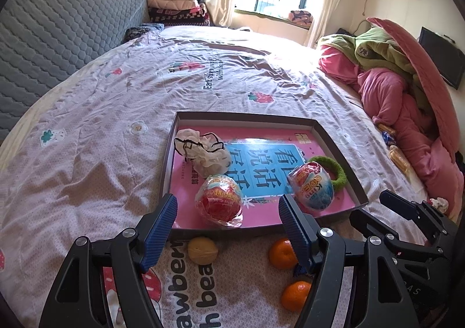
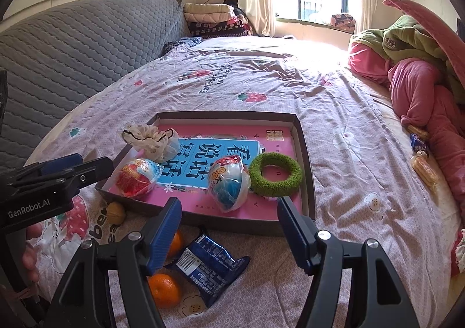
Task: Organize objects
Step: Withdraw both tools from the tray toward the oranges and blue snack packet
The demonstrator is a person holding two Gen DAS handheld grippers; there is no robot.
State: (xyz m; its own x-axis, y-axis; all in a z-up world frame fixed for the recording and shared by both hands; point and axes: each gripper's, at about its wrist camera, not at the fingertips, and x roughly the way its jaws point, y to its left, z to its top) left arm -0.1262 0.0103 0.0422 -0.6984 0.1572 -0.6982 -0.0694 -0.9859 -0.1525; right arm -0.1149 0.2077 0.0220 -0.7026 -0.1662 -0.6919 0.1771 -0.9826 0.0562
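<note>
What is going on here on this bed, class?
A person holds two grippers over a bed, sorting small things into a shallow box. Both the left gripper and the right gripper are open and empty. The box already holds two wrapped eggs, a green ring and a cloth pouch. A walnut, two tangerines and a blue packet wait outside.

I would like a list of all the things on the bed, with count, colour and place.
tray: 1, brown rim, pink book cover inside, middle of bed
toy eggs: 2, red and blue wrappers, in tray
pouch: 1, white, tray's far left corner
ring: 1, green, tray's right side
walnut: 1, tan, on bed before tray
oranges: 2, orange, before tray
packet: 1, dark blue, beside oranges
blankets: heap, pink and green, right edge
left gripper: open, empty
right gripper: open, empty
</note>
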